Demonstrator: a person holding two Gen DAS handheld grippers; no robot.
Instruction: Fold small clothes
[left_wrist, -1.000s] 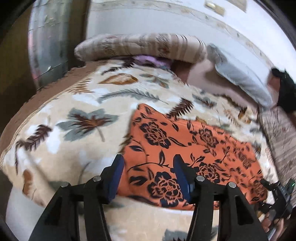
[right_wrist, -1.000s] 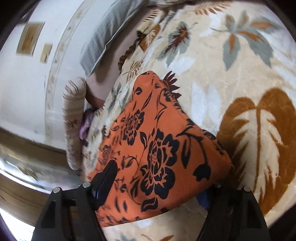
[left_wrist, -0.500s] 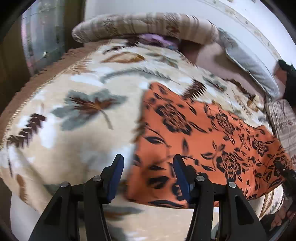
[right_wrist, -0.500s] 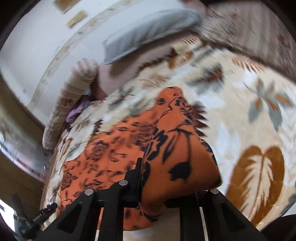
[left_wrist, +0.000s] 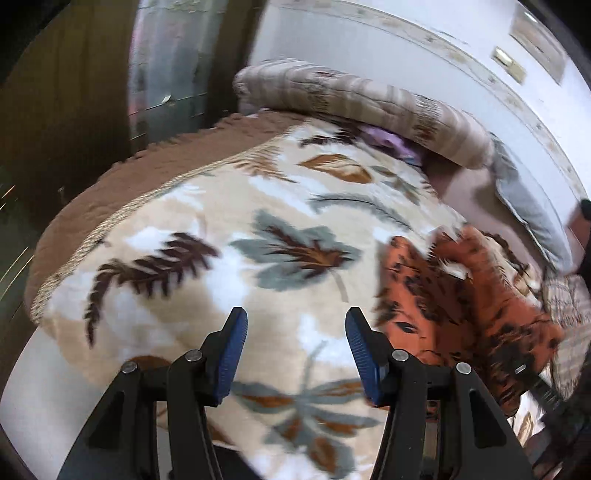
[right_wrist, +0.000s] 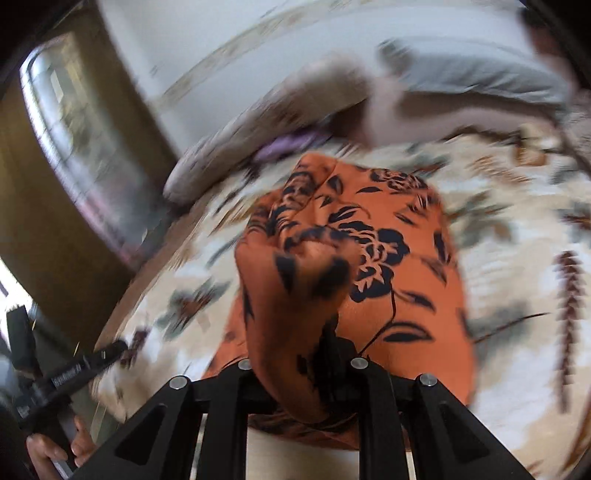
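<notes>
Fold under way: right hand-held gripper (right_wrist: 325, 373) carrying one edge of the orange cloth (right_wrist: 388, 258) across the bed (left_wrist: 207, 229).

Right jaws pinched tight on a bunched fold, lifted over the rest of the cloth, likely so that edge can be laid onto the far side. Left hand-held gripper (left_wrist: 293, 354) gapes wide, empty, hovering over bare blanket beside the cloth, probably to stay clear. A second ago the cloth lay flat between the left jaws; it now sits off to their right, rumpled. View blurred.
</notes>
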